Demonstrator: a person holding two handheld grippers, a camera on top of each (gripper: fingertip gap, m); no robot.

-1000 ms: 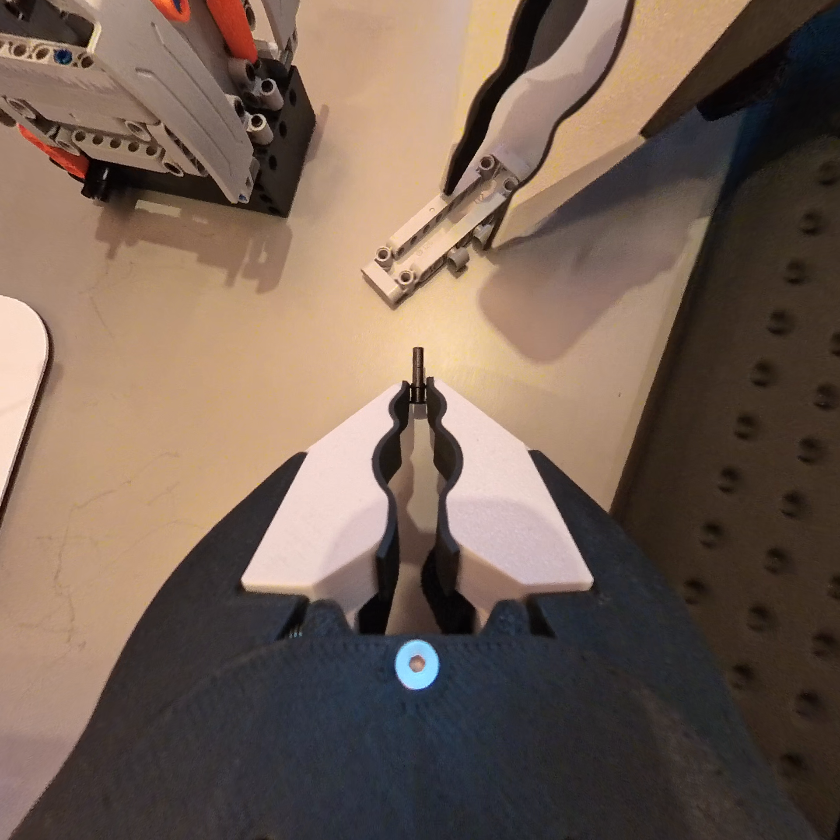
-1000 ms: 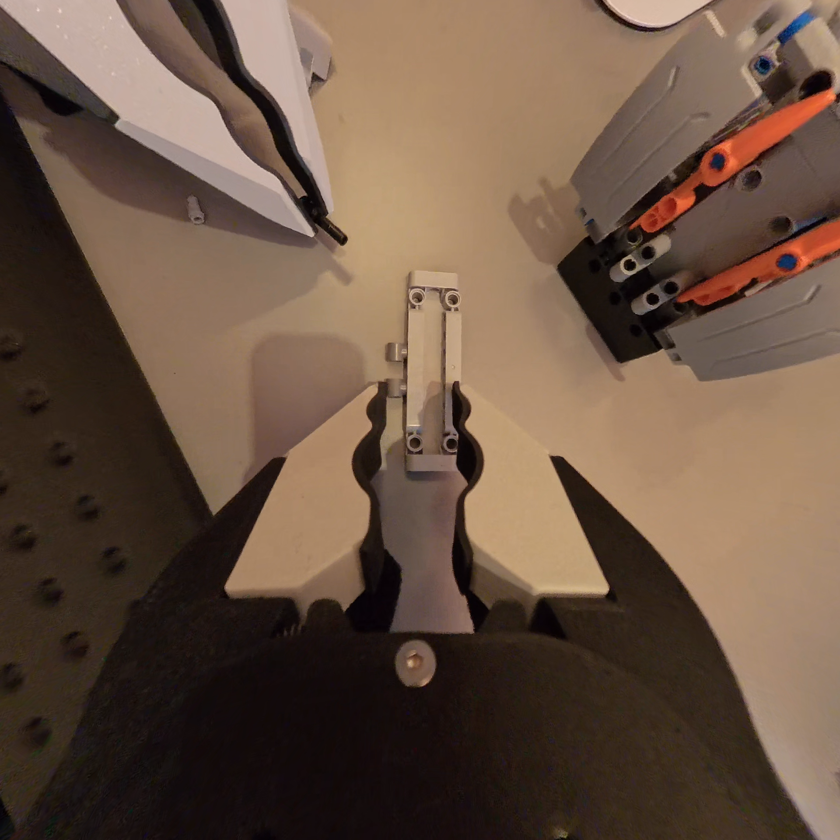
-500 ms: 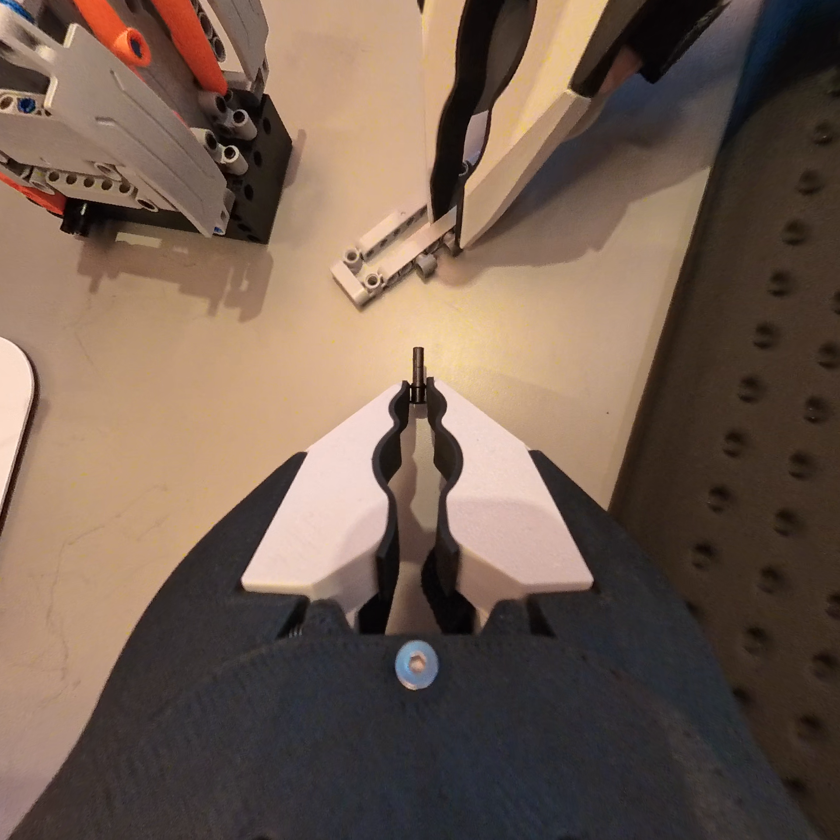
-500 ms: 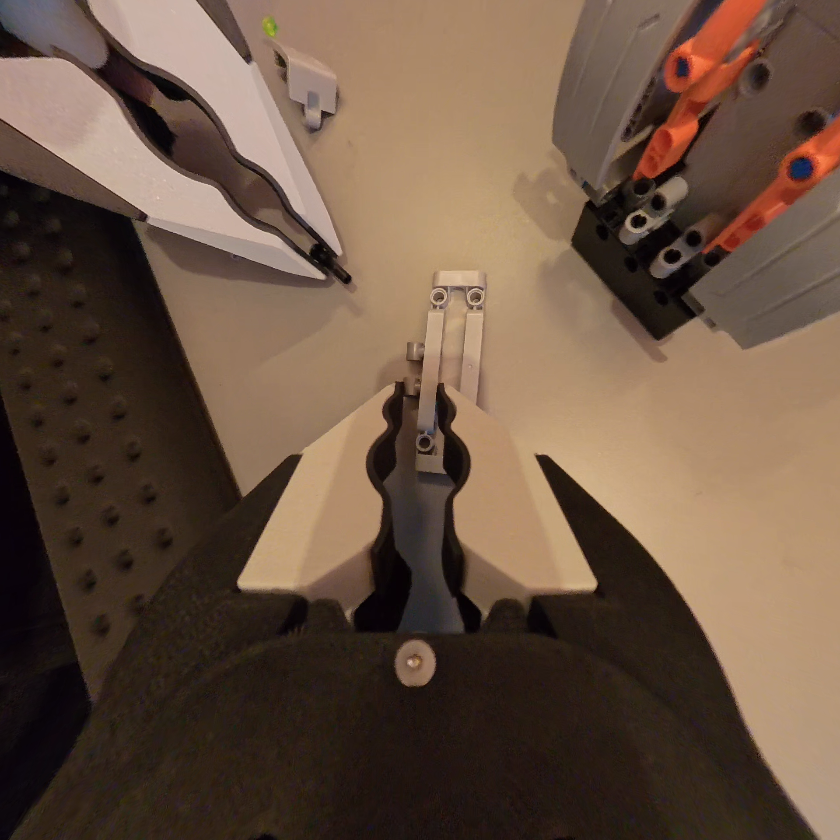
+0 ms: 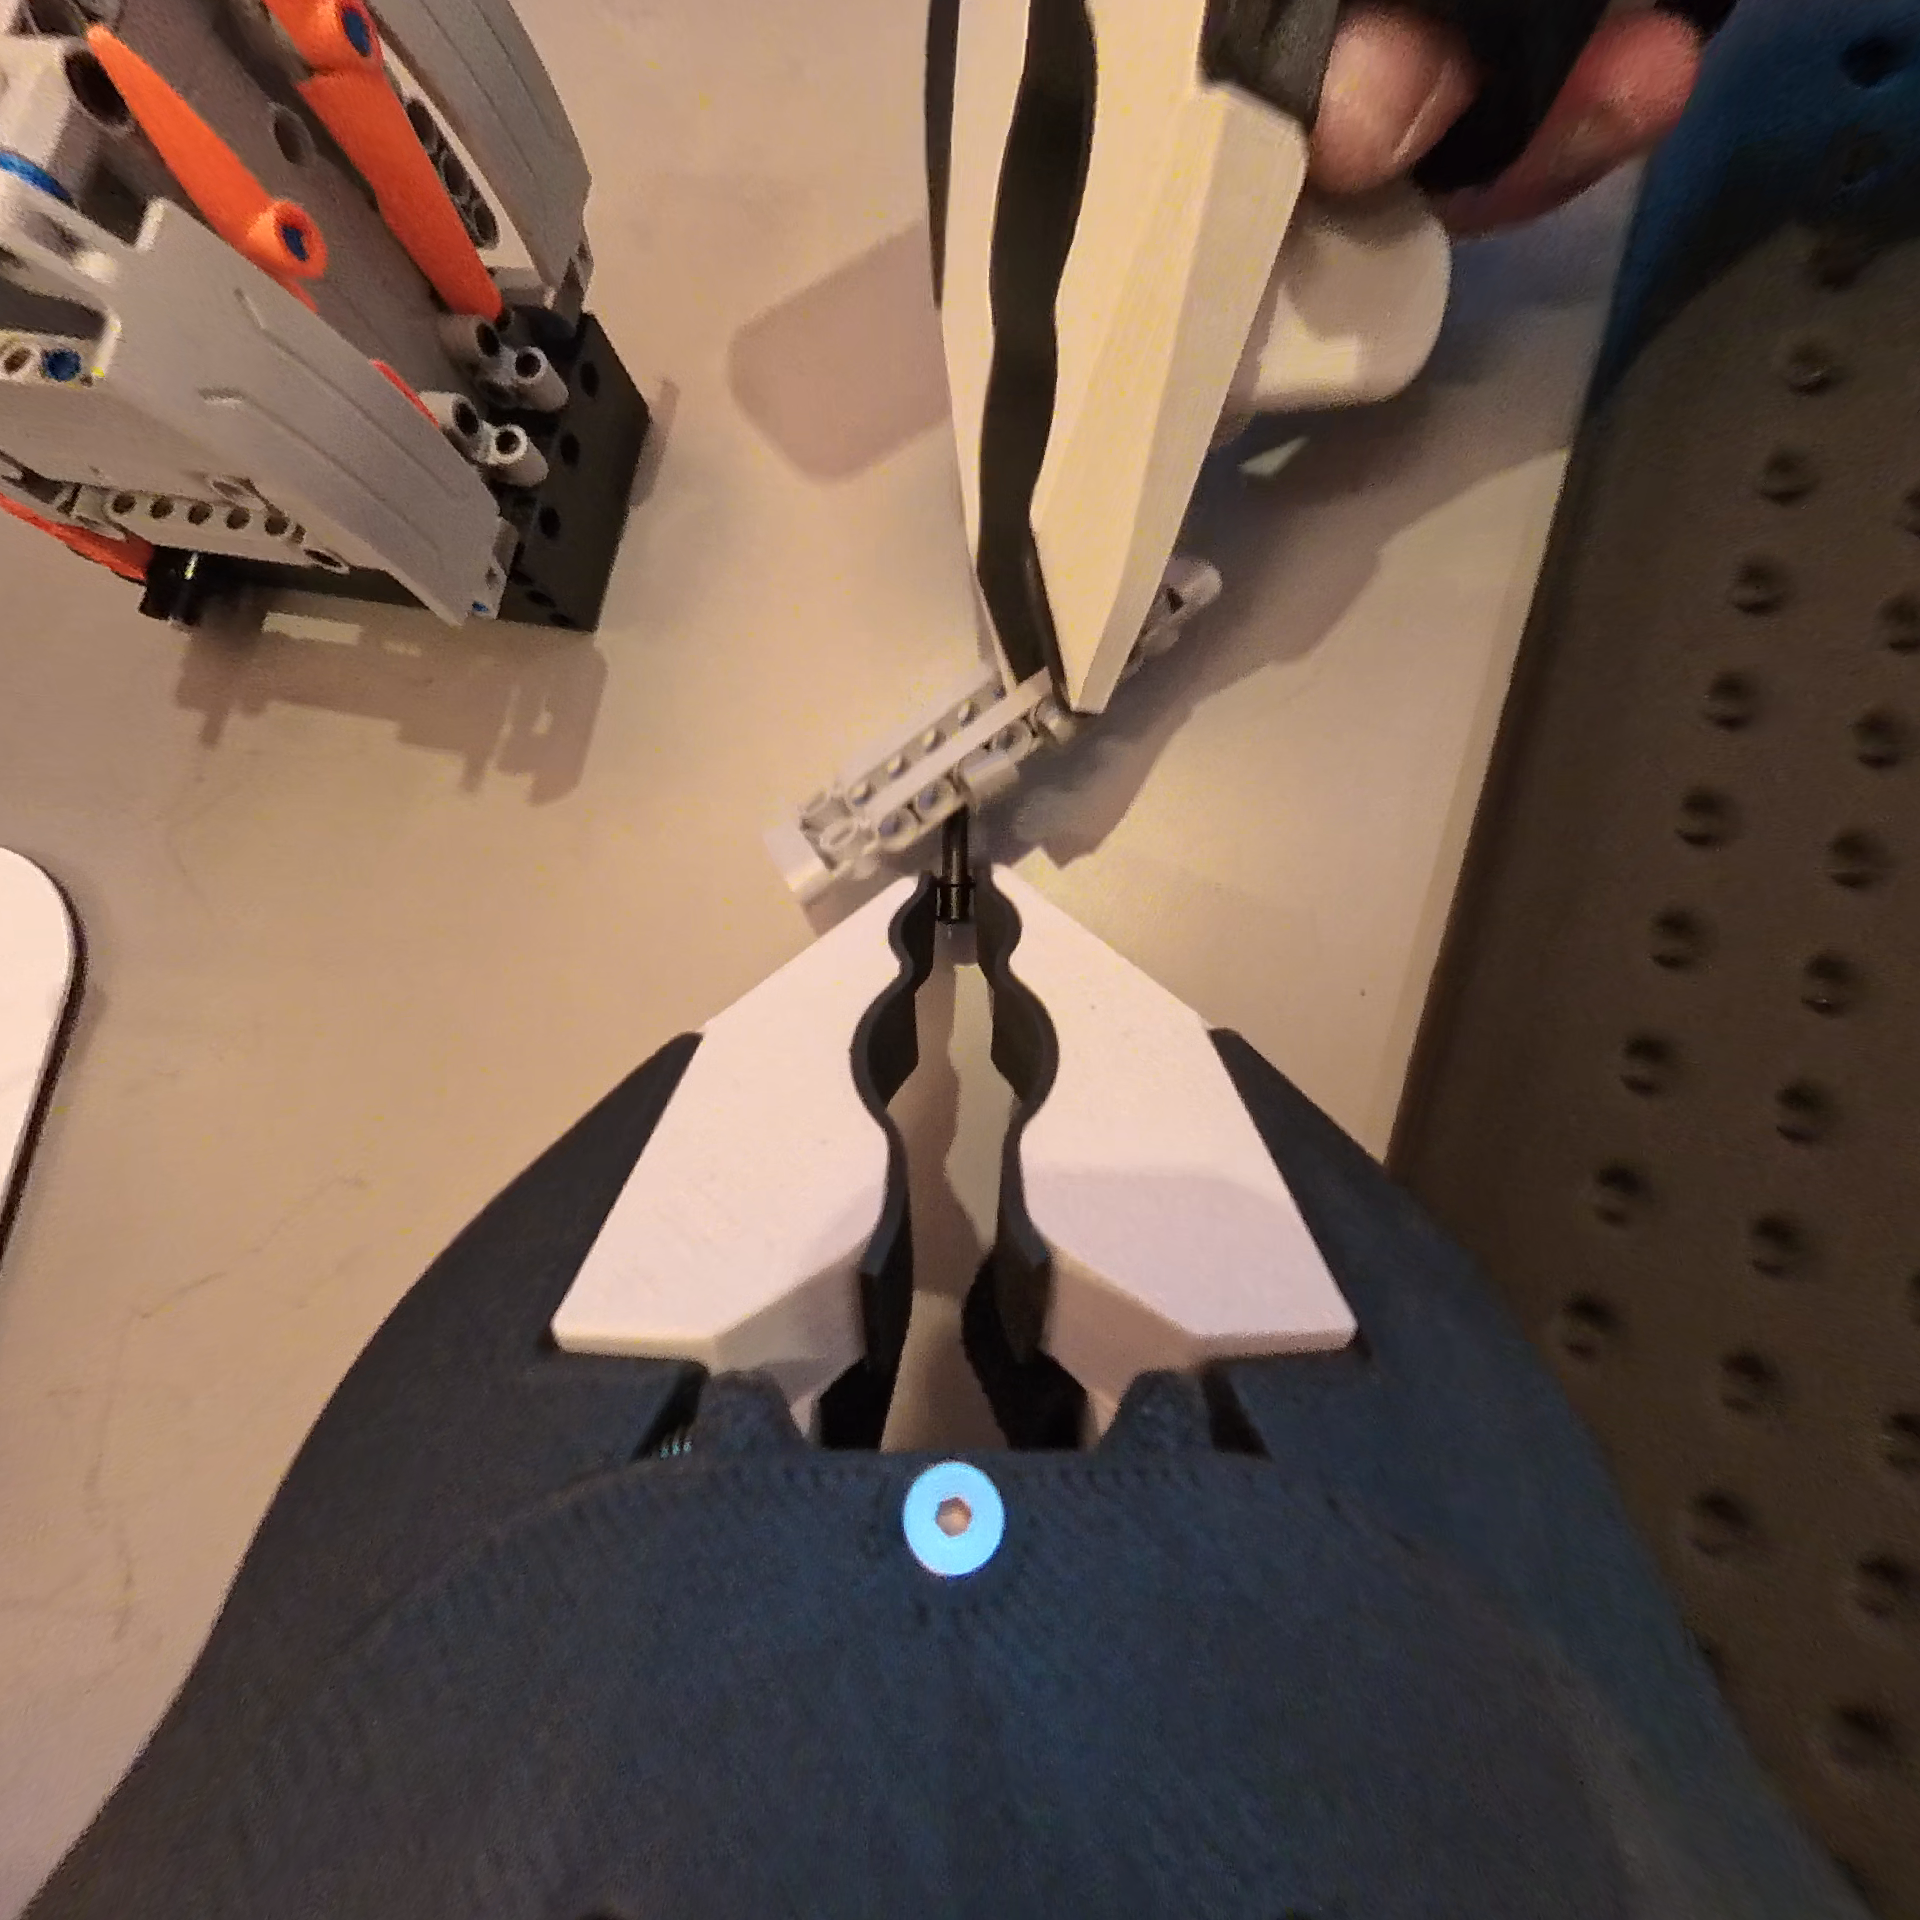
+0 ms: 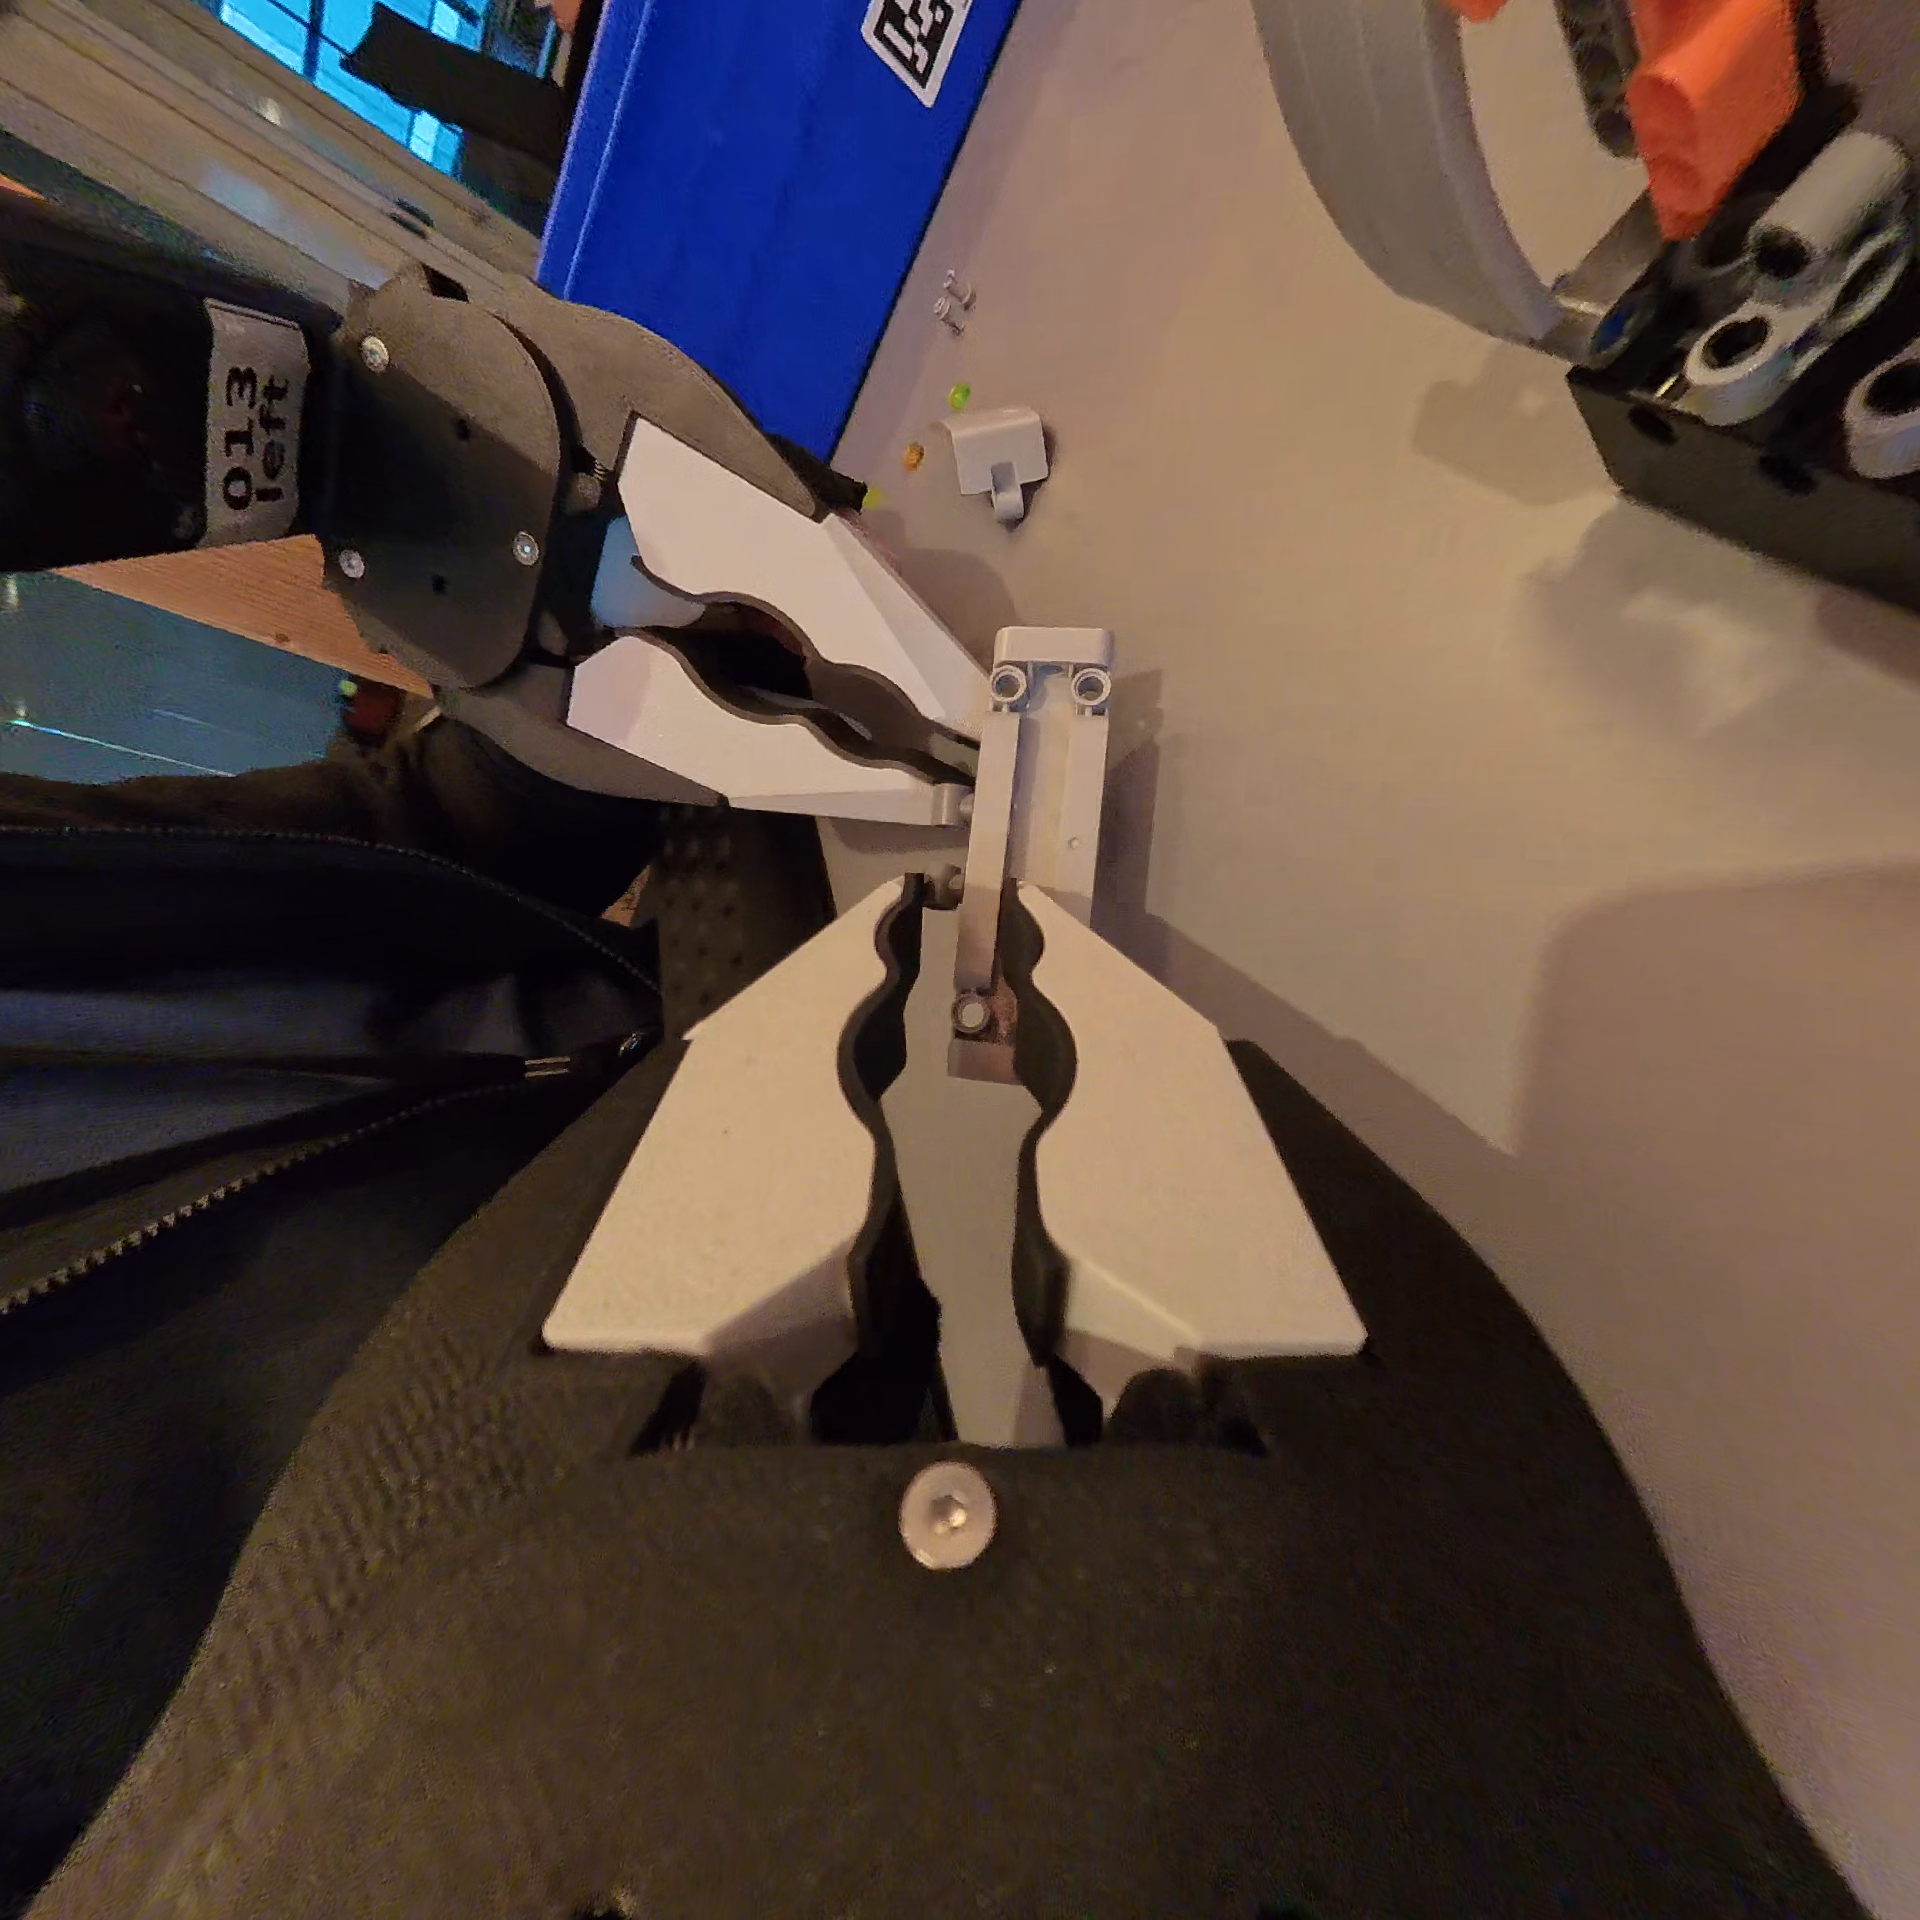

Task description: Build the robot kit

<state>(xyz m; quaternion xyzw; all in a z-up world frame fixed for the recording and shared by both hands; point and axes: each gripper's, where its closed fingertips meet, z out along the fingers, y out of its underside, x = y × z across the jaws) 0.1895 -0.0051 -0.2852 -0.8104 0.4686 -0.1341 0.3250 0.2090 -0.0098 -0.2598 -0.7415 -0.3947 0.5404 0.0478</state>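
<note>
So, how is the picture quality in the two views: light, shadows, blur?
Left wrist view: warm light, soft shadows beside the brick model on the table; the hand at the top is blurred, the black pin sharp. Right wrist view: tilted, wide-angle bend; the orange part is out of focus, the grey frame sharp.

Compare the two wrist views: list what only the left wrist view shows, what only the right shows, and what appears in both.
Only the left wrist view: the black pin clamped in the left gripper, its tip at the beam, and a white board.
Only the right wrist view: a blue box and a small grey bracket.
Both: the grey beam frame held by the right gripper, and the grey and orange model.
</note>
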